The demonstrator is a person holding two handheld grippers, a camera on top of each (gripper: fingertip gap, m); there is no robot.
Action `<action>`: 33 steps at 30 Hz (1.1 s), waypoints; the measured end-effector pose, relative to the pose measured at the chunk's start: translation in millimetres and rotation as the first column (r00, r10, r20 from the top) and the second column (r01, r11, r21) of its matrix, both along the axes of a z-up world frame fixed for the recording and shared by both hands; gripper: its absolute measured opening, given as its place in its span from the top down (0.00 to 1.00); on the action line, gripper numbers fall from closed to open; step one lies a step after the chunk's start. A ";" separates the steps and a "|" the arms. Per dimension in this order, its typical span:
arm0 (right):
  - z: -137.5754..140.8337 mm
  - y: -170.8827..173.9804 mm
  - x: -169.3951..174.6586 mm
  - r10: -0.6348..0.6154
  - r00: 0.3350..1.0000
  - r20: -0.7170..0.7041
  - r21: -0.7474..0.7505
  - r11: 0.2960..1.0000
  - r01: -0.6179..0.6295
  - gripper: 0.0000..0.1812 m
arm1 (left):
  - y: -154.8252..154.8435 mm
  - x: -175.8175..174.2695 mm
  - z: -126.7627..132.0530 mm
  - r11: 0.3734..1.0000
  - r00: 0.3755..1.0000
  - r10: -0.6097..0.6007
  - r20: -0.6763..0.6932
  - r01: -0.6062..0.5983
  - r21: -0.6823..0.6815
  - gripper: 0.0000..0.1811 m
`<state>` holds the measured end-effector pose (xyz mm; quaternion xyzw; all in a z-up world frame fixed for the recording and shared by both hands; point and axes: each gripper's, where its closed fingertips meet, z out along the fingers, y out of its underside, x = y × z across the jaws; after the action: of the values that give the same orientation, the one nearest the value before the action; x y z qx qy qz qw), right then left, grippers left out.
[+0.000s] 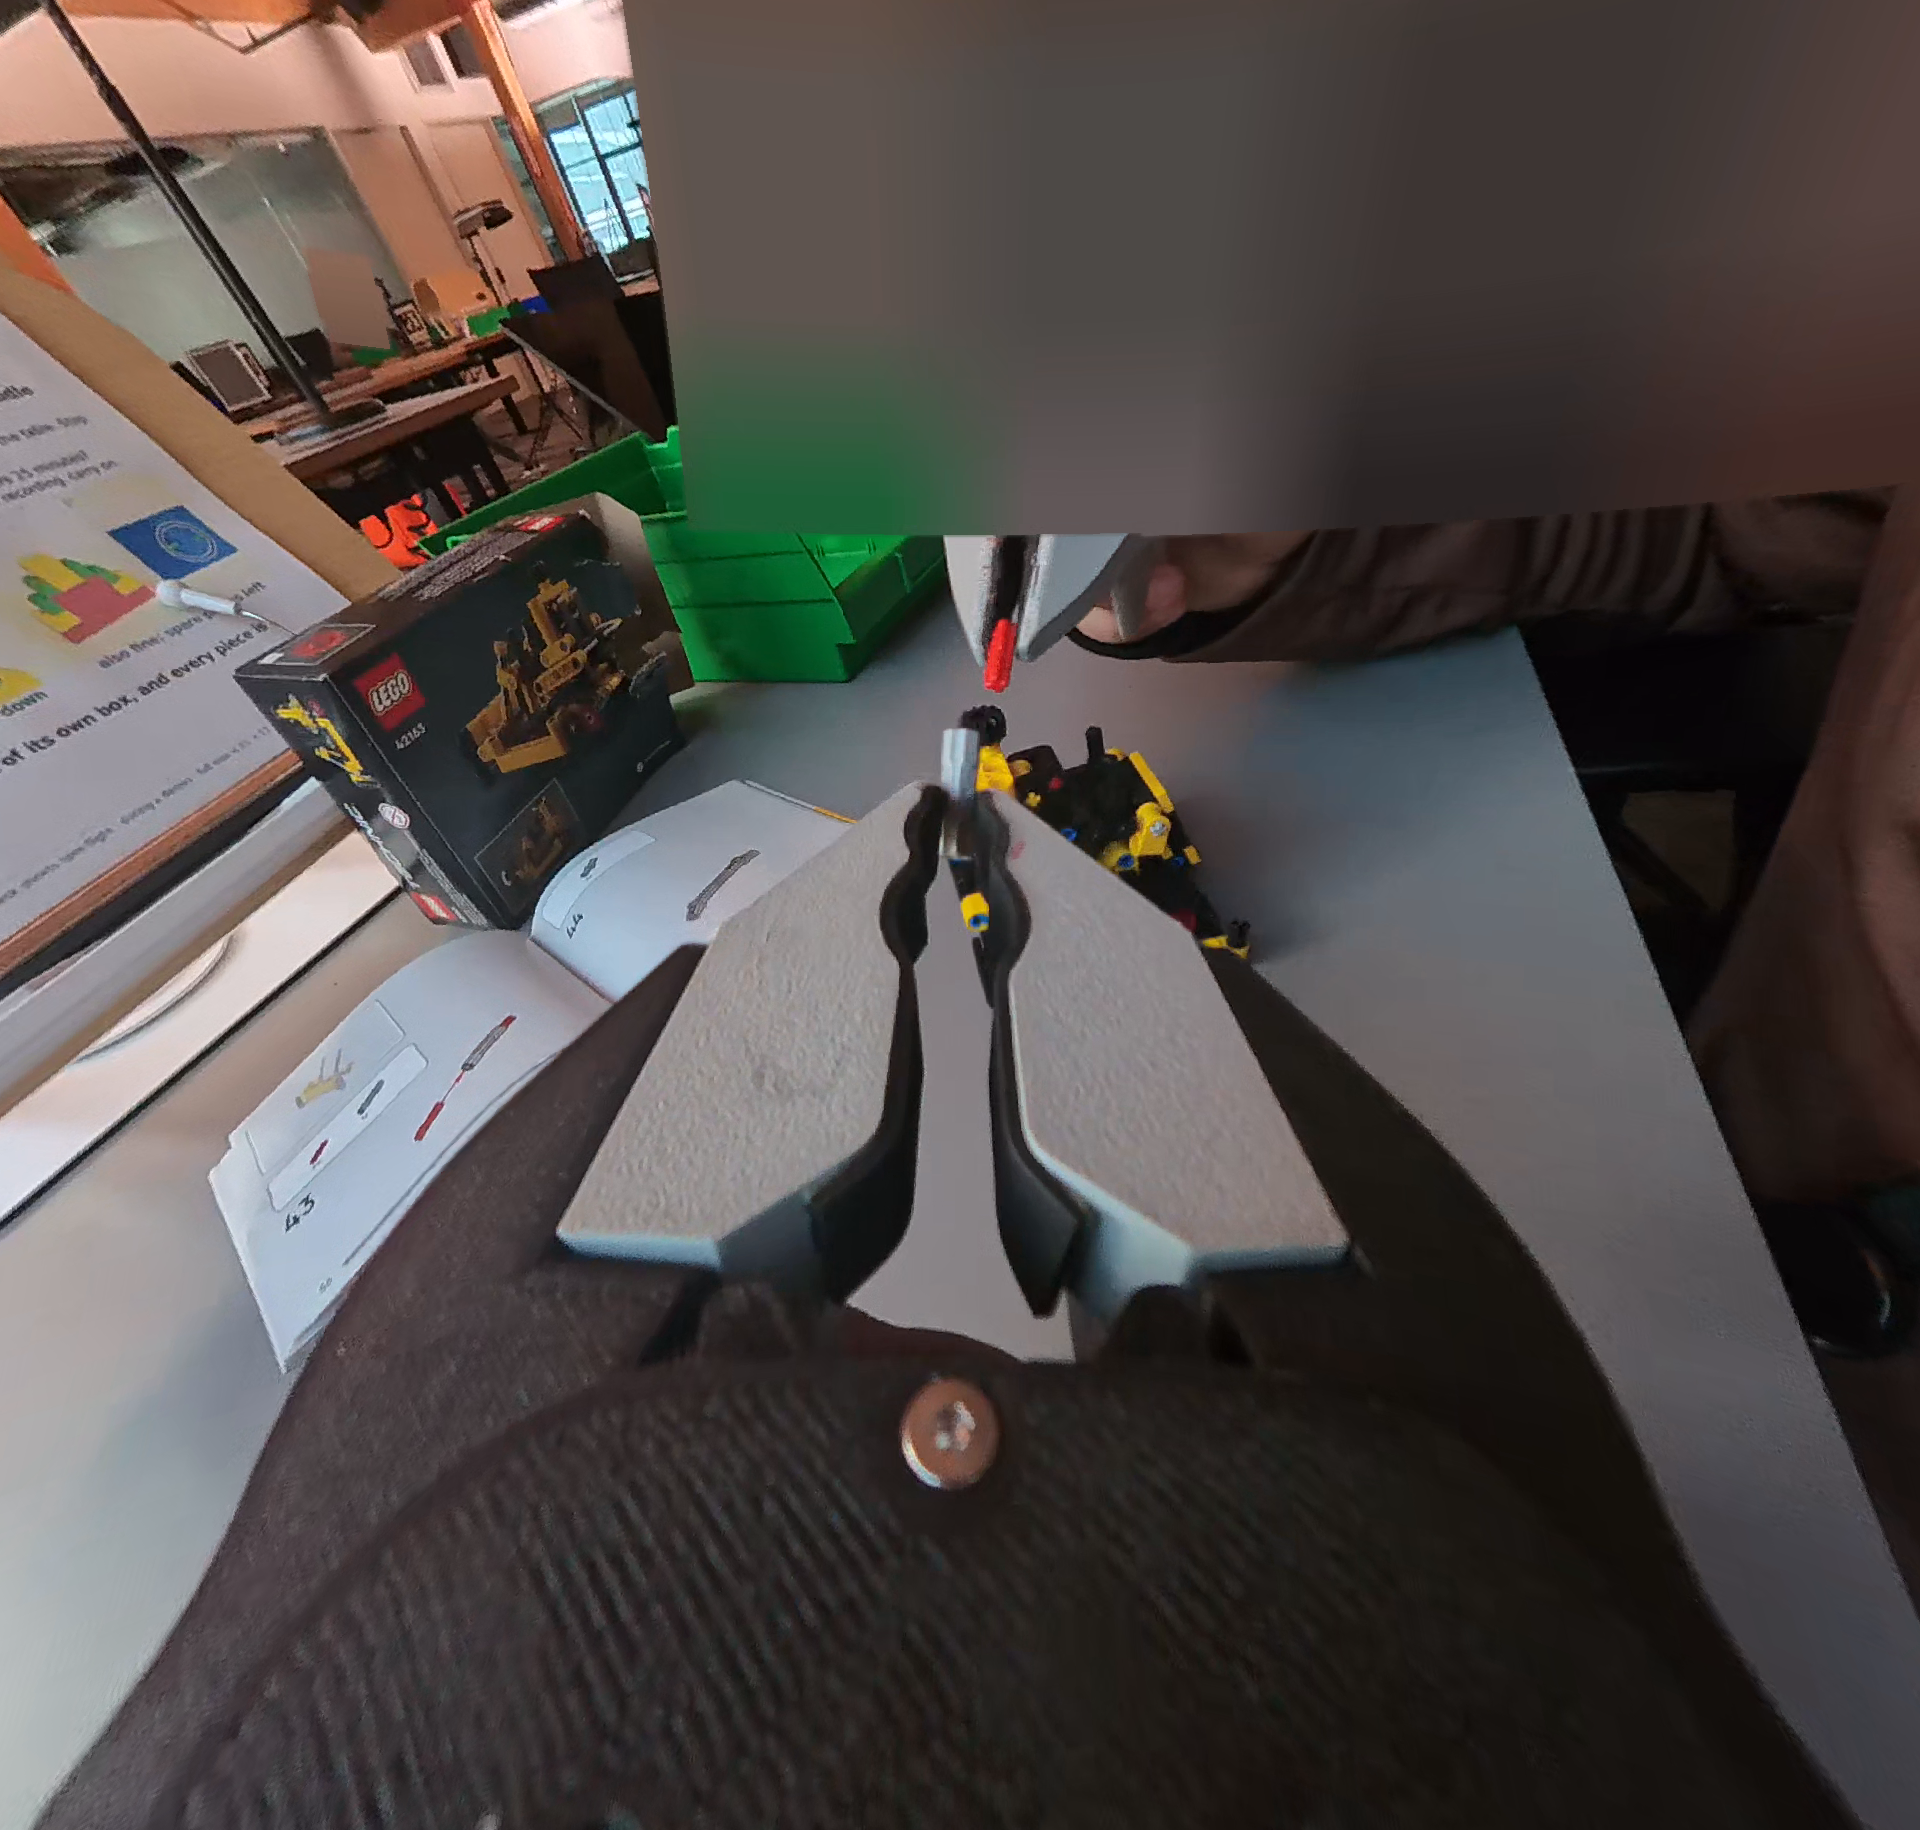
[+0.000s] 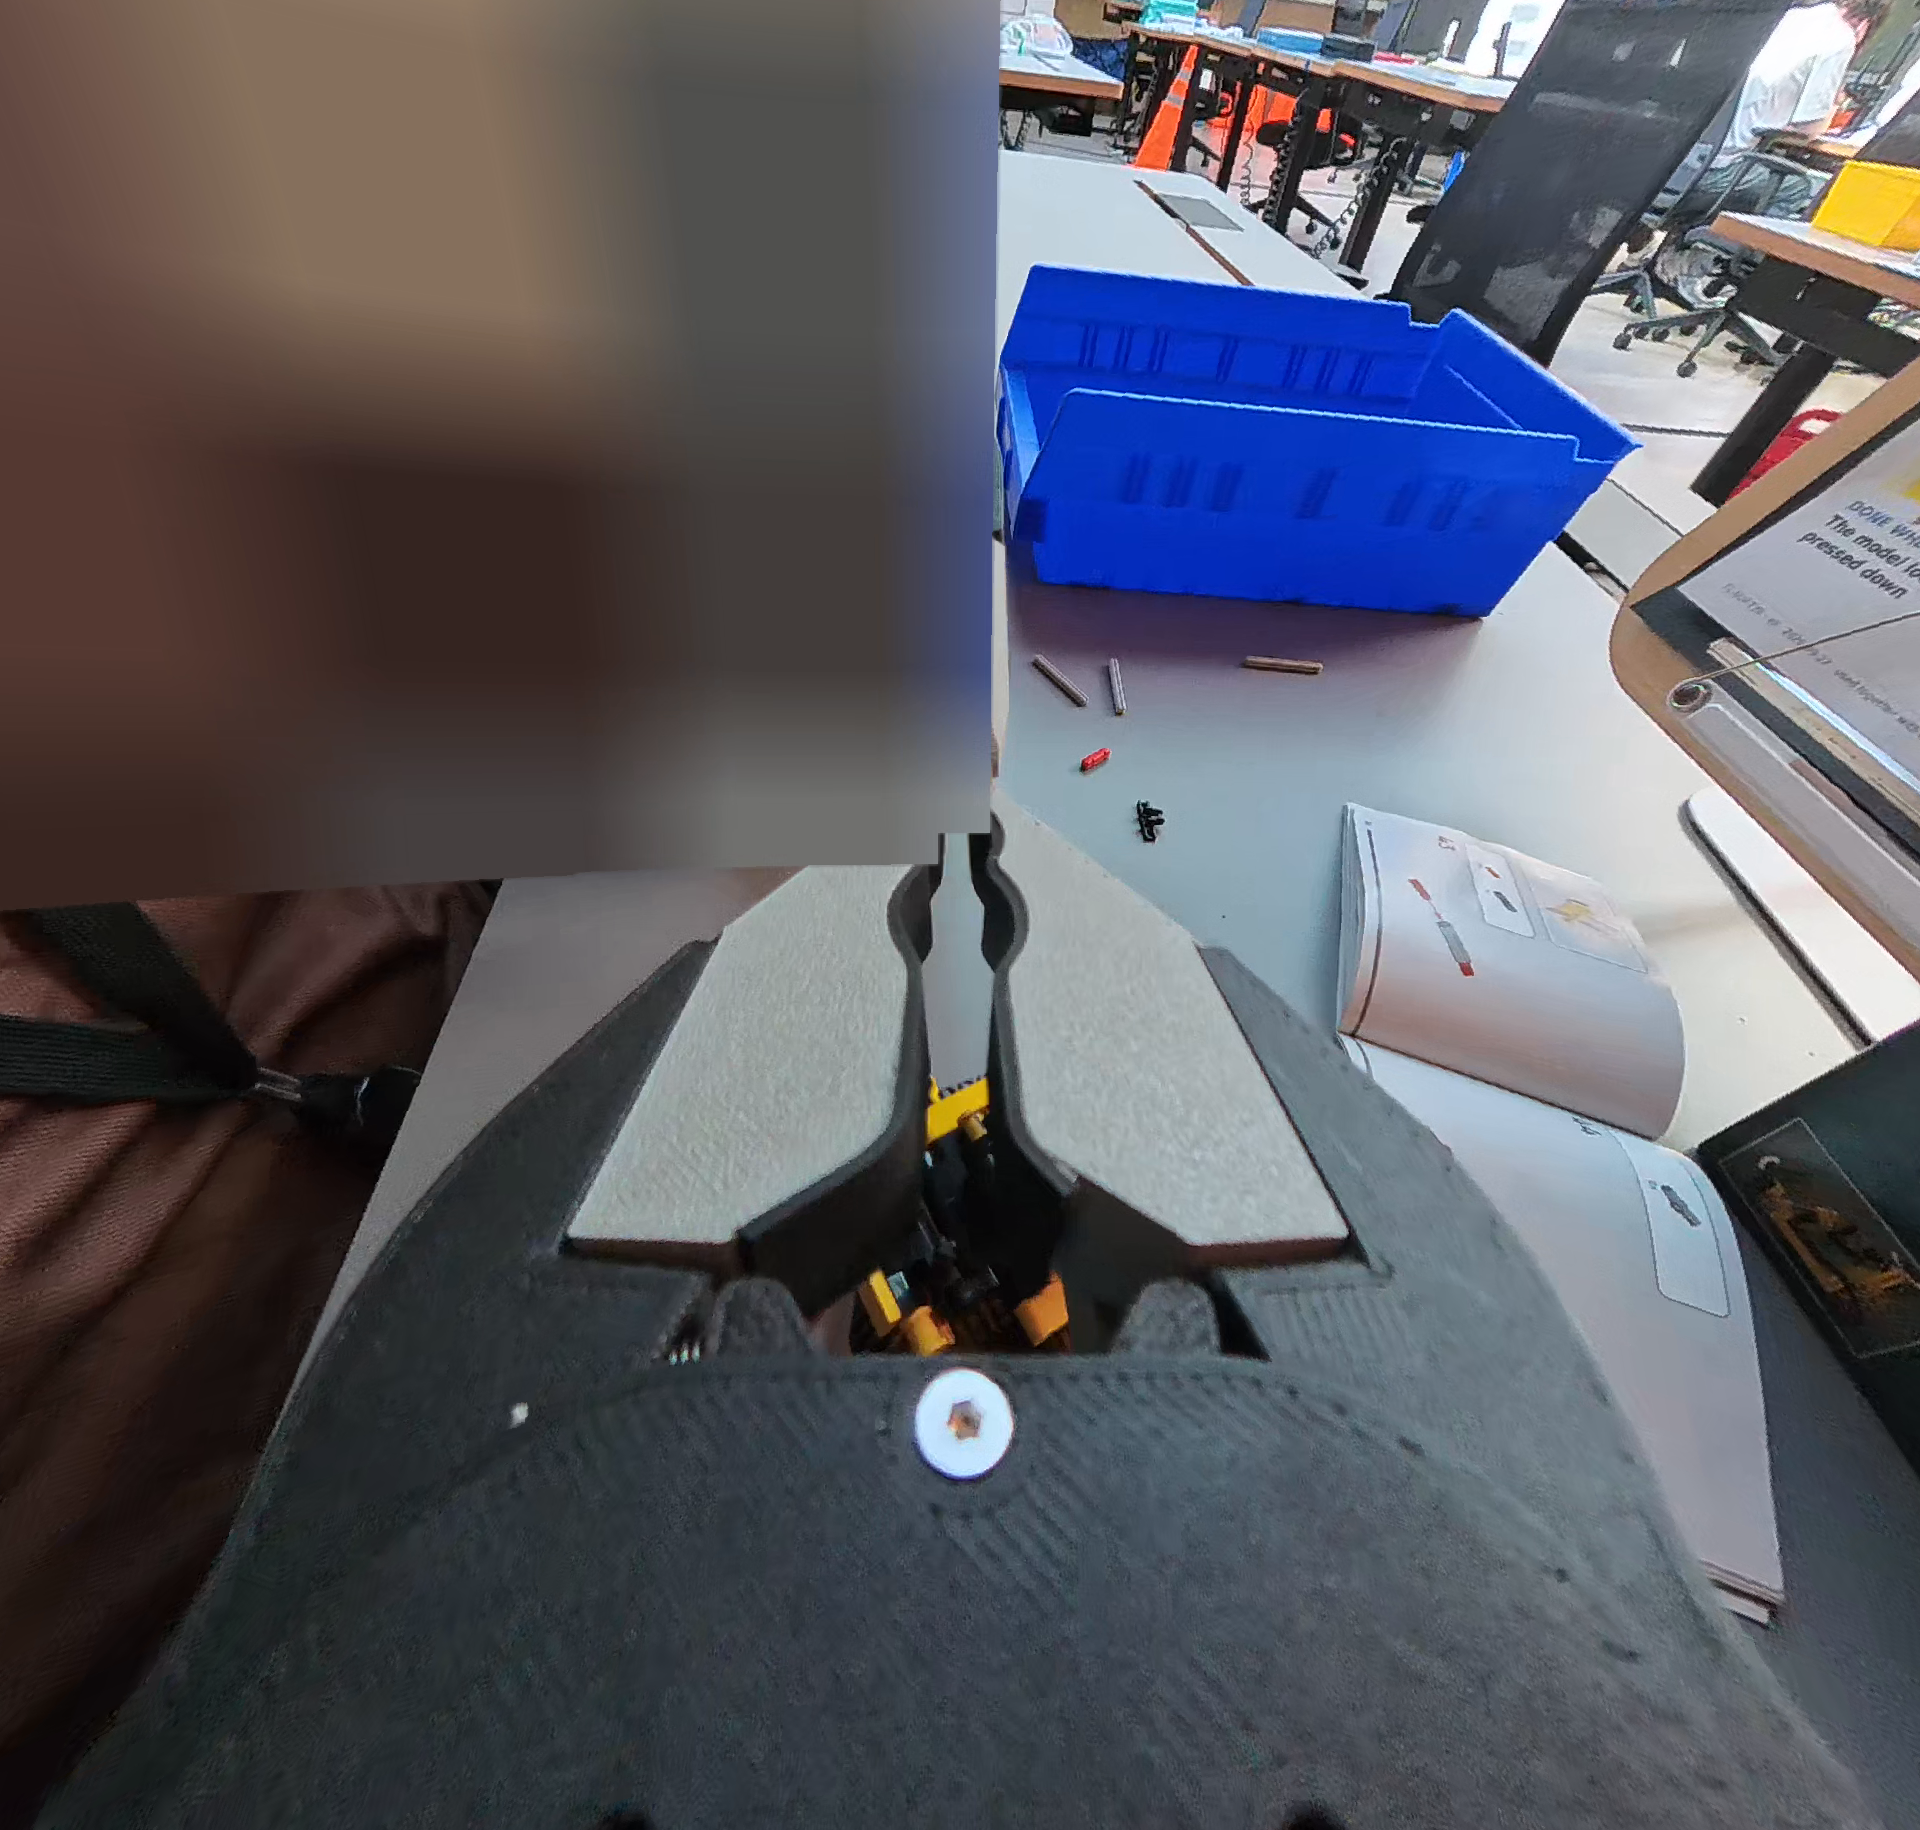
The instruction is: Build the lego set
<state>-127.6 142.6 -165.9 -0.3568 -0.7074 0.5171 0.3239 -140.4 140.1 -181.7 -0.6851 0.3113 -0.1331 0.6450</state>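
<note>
**Spotter:** Jaws first, left to right. Your left gripper (image 1: 961,824) is clamped on a slim grey rod assembly (image 1: 958,772) with a yellow bit lower down and a small black gear at its tip. It is held up above the desk (image 1: 1455,949), with the half-built yellow and black model (image 1: 1112,814) lying on the desk just behind.

**Checker:** And your right gripper (image 1: 1013,627)?

**Spotter:** Its jaws are pinched together on a red pin (image 1: 997,656), which pokes out toward the rod's tip without touching it. In its own camera the tips run into the blurred patch, so the left camera settles that one.

**Checker:** So which step are you on?

**Spotter:** My guess is the rod step on the open booklet (image 1: 416,1084): joining red pin and grey rod. Line the two up end to end, keep the rod steady, then push straight in.

**Checker:** What is lying over on your right?

**Spotter:** Loose brown rods (image 2: 1060,681), a red piece (image 2: 1094,760) and black pins (image 2: 1148,820) lie before the blue bin (image 2: 1299,513).
</note>
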 end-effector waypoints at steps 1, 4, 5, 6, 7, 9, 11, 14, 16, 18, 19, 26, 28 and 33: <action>-1.4 -0.1 -0.5 -0.003 1.000 0.002 0.012 1.000 0.003 1.00 | -0.9 0.5 -0.5 1.000 1.000 -0.003 0.001 0.003 -0.005 0.99; -5.8 -0.2 -1.8 -0.009 1.000 0.012 0.038 0.999 0.008 1.00 | -2.9 0.9 -1.5 1.000 1.000 -0.004 -0.005 0.004 -0.007 0.98; -7.2 0.0 -2.0 -0.011 1.000 0.010 0.054 0.998 0.011 1.00 | -4.0 1.3 -1.9 1.000 1.000 -0.007 -0.008 0.007 -0.008 0.98; -8.8 0.0 -2.0 -0.012 1.000 0.008 0.073 0.997 0.011 0.99 | -5.1 2.2 -2.4 1.000 1.000 -0.015 -0.008 0.015 -0.013 0.98; -9.7 0.2 -1.8 -0.013 1.000 0.003 0.093 0.996 0.013 0.99 | -6.4 3.6 -3.4 0.999 1.000 -0.027 -0.004 0.027 -0.024 0.98; -10.6 -2.5 0.2 0.006 1.000 -0.011 0.129 0.992 -0.004 0.99 | -7.4 4.7 -6.1 0.998 0.999 -0.041 0.008 0.042 -0.052 0.98; -10.1 -4.8 2.3 0.021 0.999 -0.034 0.166 0.986 -0.015 0.99 | -7.9 4.9 -8.0 0.996 0.999 -0.049 0.013 0.050 -0.069 0.98; -10.1 -7.6 3.8 0.034 0.998 -0.059 0.220 0.975 -0.020 0.99 | -9.6 7.3 -13.1 0.994 0.998 -0.066 0.000 0.065 -0.092 0.98; -14.1 -8.0 3.8 0.033 0.998 -0.059 0.271 0.962 -0.016 0.99 | -10.4 8.9 -15.3 0.993 0.997 -0.071 -0.009 0.070 -0.100 0.98; -18.9 -8.1 3.4 0.033 0.998 -0.060 0.323 0.946 -0.012 0.99 | -11.2 9.9 -15.8 0.991 0.997 -0.078 -0.007 0.077 -0.106 0.98; -21.1 -9.2 3.8 0.039 0.998 -0.059 0.341 0.940 -0.017 1.00 | -11.6 10.2 -16.1 0.990 0.997 -0.082 -0.003 0.081 -0.112 0.98; -27.3 -11.6 3.9 0.050 0.997 -0.050 0.383 0.923 -0.027 0.99 | -12.8 10.8 -21.6 0.986 0.996 -0.092 -0.013 0.090 -0.144 0.98; -28.1 -10.5 3.4 0.045 0.998 -0.042 0.376 0.926 -0.025 0.99 | -12.8 10.5 -21.9 0.986 0.996 -0.091 -0.021 0.087 -0.142 0.98; -29.2 -11.1 3.3 0.046 0.998 -0.038 0.377 0.926 -0.028 0.99 | -13.6 10.9 -22.6 0.984 0.995 -0.097 -0.019 0.093 -0.149 0.98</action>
<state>-124.2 131.5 -195.1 -0.2628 -0.7923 0.3861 0.3926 -129.5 126.5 -204.3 -0.7172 0.3412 -0.1777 0.5811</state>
